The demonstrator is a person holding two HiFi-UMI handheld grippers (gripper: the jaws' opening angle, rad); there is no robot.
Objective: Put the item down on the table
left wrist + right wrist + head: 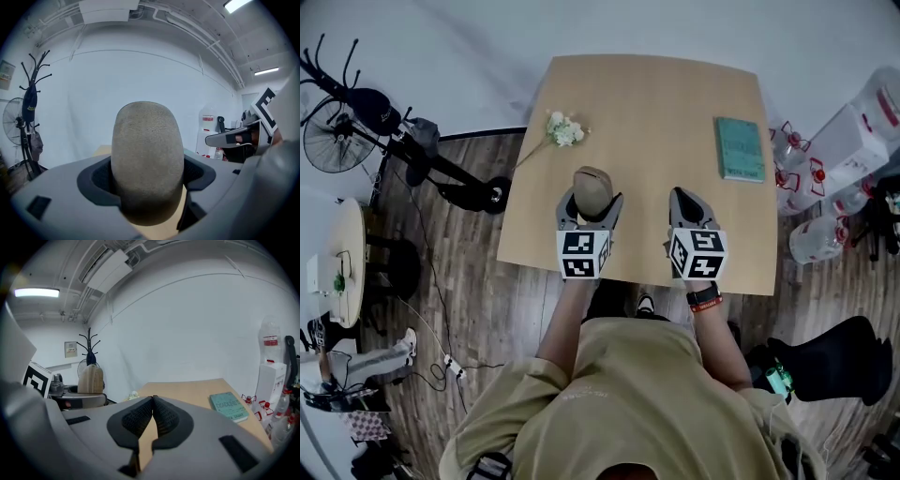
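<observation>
A rough beige-brown rounded item (592,188) stands upright between the jaws of my left gripper (591,204), which is shut on it above the wooden table (647,122). In the left gripper view the item (147,159) fills the middle, pinched on both sides by the dark pads. My right gripper (686,208) hovers beside it to the right, shut with nothing held; its pads meet in the right gripper view (153,416). From there the held item (91,379) shows at the left.
A teal book (739,148) lies at the table's far right, also seen as the book (228,406). A small white flower sprig (561,130) rests near the far left edge. Water bottles (811,239) stand on the floor to the right; a fan (337,142) and coat stand are left.
</observation>
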